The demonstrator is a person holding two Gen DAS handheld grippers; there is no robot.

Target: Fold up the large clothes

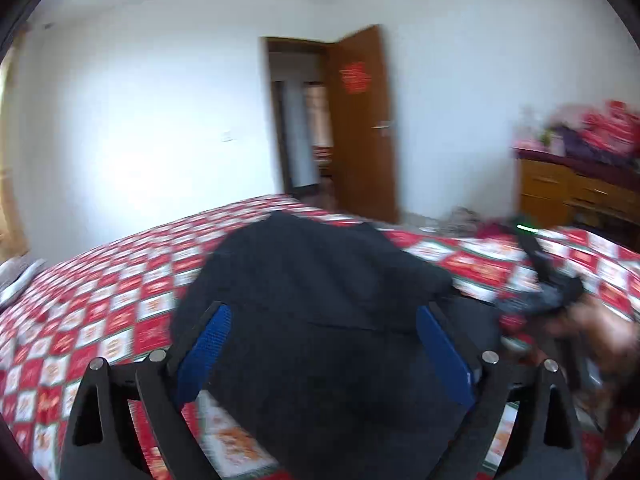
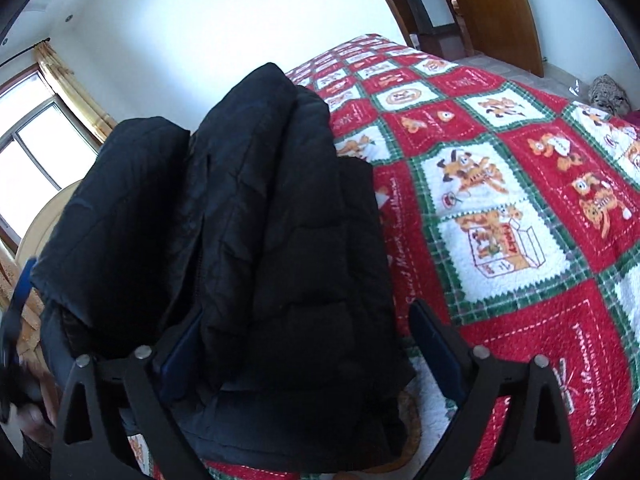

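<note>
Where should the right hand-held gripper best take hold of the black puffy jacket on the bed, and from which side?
Probably the jacket's near, lower edge, coming straight in from the near side of the bed. That hem already lies between the open fingers of the right hand-held gripper, and the folded layers stack there.

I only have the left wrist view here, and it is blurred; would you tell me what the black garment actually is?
Observer: The right wrist view shows a quilted black puffer jacket, bunched on the bedspread.
Operator: Thank you. Is the right gripper holding it?
Observer: No. The right gripper is open, its fingers either side of the jacket's lower part.
Operator: Anything beyond my left edge?
Observer: A window with yellow curtains.
</note>
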